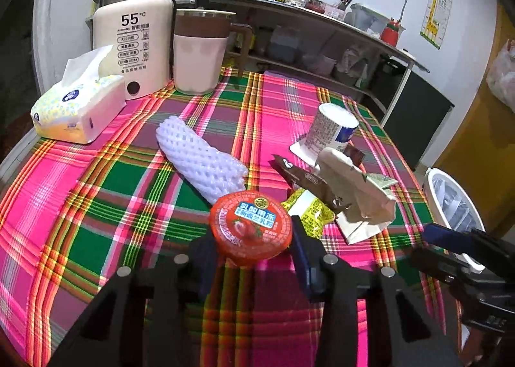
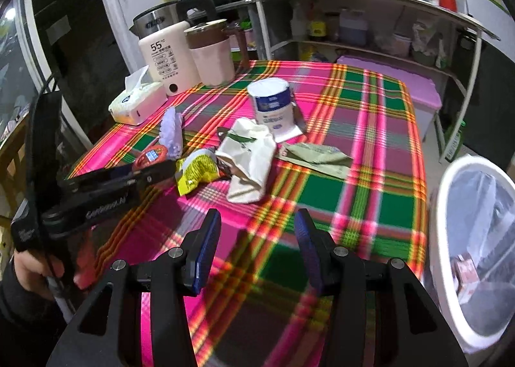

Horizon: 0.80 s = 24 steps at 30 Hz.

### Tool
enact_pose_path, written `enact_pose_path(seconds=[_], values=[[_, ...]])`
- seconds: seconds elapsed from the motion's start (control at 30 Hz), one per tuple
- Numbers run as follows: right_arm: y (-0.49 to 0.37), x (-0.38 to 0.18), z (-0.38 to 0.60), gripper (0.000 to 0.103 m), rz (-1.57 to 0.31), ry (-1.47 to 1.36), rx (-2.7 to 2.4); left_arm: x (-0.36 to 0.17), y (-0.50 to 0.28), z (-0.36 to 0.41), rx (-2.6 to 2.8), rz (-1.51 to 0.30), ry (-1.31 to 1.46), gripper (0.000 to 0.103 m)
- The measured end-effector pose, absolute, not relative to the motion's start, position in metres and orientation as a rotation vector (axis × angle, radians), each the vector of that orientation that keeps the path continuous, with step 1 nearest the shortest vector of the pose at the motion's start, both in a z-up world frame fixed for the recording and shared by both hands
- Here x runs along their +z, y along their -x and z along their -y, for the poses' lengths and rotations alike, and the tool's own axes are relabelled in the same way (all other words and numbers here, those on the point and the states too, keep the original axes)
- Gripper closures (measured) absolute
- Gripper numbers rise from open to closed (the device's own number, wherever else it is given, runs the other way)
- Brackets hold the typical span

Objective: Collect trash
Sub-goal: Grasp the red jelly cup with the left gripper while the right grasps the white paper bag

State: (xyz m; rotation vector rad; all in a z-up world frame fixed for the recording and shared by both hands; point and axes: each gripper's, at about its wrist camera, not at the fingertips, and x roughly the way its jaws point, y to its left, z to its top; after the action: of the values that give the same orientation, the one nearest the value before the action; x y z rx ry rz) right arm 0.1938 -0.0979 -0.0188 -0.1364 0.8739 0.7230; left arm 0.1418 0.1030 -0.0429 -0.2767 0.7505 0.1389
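Jelly cup (image 1: 250, 228) sits squarely between the left gripper (image 1: 252, 248) fingers, pads at its sides, seemingly pinching it over the cloth. Right gripper (image 2: 256, 244) is spread and empty, nearer the bin (image 2: 450, 180).

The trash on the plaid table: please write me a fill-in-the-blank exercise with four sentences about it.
1. The left gripper has the ____ jelly cup between its fingers.
2. The white yogurt cup stands ____ on the tablecloth.
3. The right gripper holds ____.
4. The white bin stands off the table's ____ edge in the right wrist view.

Missing words: red; upside down; nothing; right
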Motion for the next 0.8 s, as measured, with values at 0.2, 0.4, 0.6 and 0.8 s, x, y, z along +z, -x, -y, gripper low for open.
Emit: enact_pose_path(seconds=[0.2, 0.4, 0.6, 0.8], values=[[-0.207, -0.028, 0.074, 0.054, -0.882, 0.173, 0.735, -0.041, -0.133, -0.104, 0.122, -0.739, 0.278, 0.061], [-0.219, -0.034, 0.060, 0.054, -0.891, 0.183, 0.722, -0.040, -0.128, -0.108, 0.115, -0.736, 0.293, 0.061], [-0.226, -0.034, 0.053, 0.066, -0.896, 0.165, 0.706, -0.041, -0.130, -0.110, 0.107, -0.738, 0.304, 0.061], [-0.226, -0.031, 0.059, 0.073, -0.878, 0.136, 0.687, -0.040, -0.128, -0.108, 0.102, -0.735, 0.299, 0.061]])
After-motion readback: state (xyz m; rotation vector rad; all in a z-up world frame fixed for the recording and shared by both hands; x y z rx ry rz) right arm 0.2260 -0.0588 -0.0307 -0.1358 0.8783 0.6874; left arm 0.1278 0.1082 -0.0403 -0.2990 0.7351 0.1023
